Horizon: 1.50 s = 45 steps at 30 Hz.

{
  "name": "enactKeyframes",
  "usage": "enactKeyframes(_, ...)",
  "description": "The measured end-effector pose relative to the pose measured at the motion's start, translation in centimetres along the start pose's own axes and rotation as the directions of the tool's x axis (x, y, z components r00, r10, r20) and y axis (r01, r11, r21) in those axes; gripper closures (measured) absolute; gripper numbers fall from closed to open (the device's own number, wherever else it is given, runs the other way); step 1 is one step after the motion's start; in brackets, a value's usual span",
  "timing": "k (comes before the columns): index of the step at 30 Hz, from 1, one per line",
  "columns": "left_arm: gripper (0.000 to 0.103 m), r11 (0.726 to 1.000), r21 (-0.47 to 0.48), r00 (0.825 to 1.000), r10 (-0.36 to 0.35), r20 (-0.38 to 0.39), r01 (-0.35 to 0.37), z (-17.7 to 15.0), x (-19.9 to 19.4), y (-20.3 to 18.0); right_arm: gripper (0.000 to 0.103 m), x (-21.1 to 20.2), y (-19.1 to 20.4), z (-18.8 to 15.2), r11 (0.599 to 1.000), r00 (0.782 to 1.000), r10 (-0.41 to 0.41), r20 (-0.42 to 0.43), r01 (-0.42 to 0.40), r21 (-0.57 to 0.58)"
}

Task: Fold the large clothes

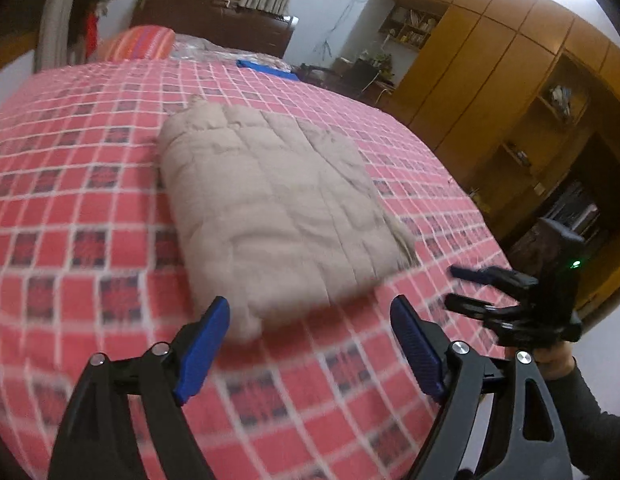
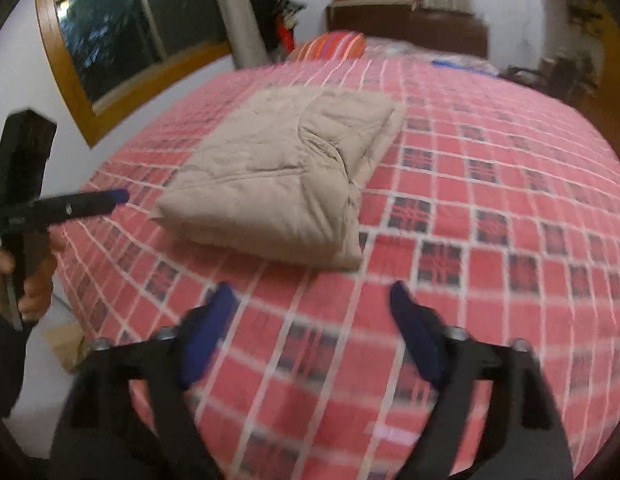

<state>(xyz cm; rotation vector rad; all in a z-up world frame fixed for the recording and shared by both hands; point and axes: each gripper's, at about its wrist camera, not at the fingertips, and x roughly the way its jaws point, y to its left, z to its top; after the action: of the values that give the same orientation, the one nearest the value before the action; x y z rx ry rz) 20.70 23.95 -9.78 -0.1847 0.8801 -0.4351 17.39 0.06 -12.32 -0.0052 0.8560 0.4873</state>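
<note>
The left tool [image 1: 310, 344] is spread wide and empty above the near edge of the bed [image 1: 90, 208], and the right tool [image 2: 313, 324] is likewise wide apart, gripping nothing. The beige quilted jacket [image 1: 270, 208] lies folded into a thick rectangle on the red checked bedspread, just beyond both tools and touching neither. A striped pillow [image 1: 140, 42] sits at the bed's far end.

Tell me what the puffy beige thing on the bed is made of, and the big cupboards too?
The folded beige jacket looks like soft padded fabric with a matte finish: stitched lines divide it into puffy panels, much like a quilted down coat, though the filling can't be seen. The cupboards look like wood or wood veneer: an even honey-brown colour, flat panels and a slight sheen.
</note>
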Motion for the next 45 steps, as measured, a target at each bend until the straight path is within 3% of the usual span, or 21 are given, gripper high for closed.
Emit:
enactKeyframes(5, 0.013, 0.987, 0.007, 0.986, 0.161, 0.052, -0.162, -5.1, -4.7, -3.1, 0.004, -4.5, 3.2, -3.6, 0.985, 0.985, -0.170, 0.029, 0.169, 0.042)
enactKeyframes(7, 0.012, 0.974, -0.015, 0.972, 0.225, 0.067, -0.225, -6.4, -6.5, -4.0, 0.003, -7.0, 5.2, -4.4, 0.971, 0.968, -0.237, 0.085, 0.234, 0.049)
enactKeyframes(9, 0.012, 0.952, -0.056, 0.945, 0.304, 0.122, -0.300, -7.7, -9.2, -4.9, 0.003, -9.2, 6.7, -4.7, 0.959, 0.953, -0.281, 0.111, 0.275, 0.071)
enactKeyframes(12, 0.011, 0.939, -0.062, 0.920, 0.345, 0.189, -0.339, -8.9, -12.5, -6.8, 0.003, -12.0, 8.1, -4.6, 0.969, 0.962, -0.237, 0.133, 0.224, 0.106)
enactKeyframes(15, 0.011, 0.925, -0.010, 0.901, 0.372, 0.224, -0.380, -9.4, -15.0, -9.2, 0.003, -13.7, 9.7, -3.9, 0.960, 0.953, -0.275, 0.128, 0.266, 0.082)
enactKeyframes(18, 0.010, 0.927, 0.039, 0.908, 0.356, 0.221, -0.373, -9.5, -16.7, -10.7, 0.003, -15.2, 11.5, -3.5, 0.940, 0.928, -0.341, 0.153, 0.337, 0.051)
enactKeyframes(21, 0.010, 0.938, 0.027, 0.915, 0.331, 0.229, -0.346, -9.4, -17.6, -11.2, 0.003, -16.2, 12.5, -3.1, 0.939, 0.930, -0.343, 0.129, 0.339, 0.050)
enactKeyframes(24, 0.011, 0.941, 0.015, 0.921, 0.328, 0.210, -0.339, -9.2, -17.3, -11.2, 0.003, -16.7, 13.1, -3.1, 0.932, 0.920, -0.363, 0.150, 0.361, 0.045)
enactKeyframes(45, 0.011, 0.940, 0.020, 0.926, 0.333, 0.176, -0.342, -8.7, -15.4, -11.7, 0.003, -16.3, 12.6, -3.3, 0.931, 0.918, -0.365, 0.154, 0.359, 0.068)
